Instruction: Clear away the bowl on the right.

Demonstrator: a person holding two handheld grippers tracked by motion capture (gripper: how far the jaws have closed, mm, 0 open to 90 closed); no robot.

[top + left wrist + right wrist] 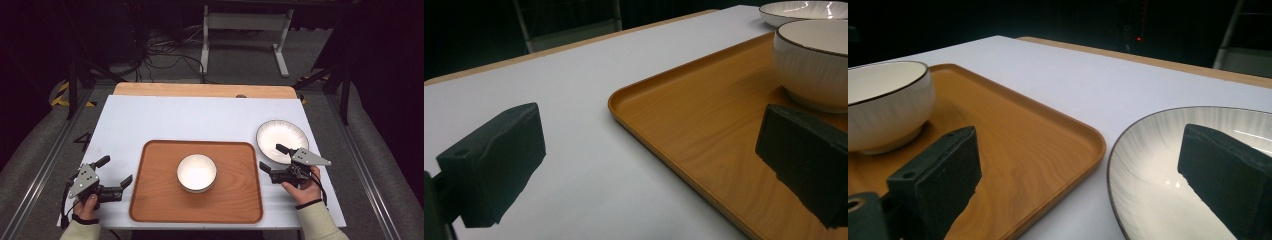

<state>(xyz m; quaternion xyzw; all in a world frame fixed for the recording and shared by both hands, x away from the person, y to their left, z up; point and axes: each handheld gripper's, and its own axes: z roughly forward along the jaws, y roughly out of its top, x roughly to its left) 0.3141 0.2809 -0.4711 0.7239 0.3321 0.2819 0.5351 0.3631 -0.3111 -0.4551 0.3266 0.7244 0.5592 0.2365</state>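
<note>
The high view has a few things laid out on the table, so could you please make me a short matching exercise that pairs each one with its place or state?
Things:
1. bowl
2. plate
3. tray
4. left tongs

Places or states:
A. lies on the white table cover, right of the tray
B. open, empty, beside the tray's left edge
C. stands on the tray
D. wooden brown, lies at the near middle of the table

Pairs: 1-C, 2-A, 3-D, 4-B
</note>
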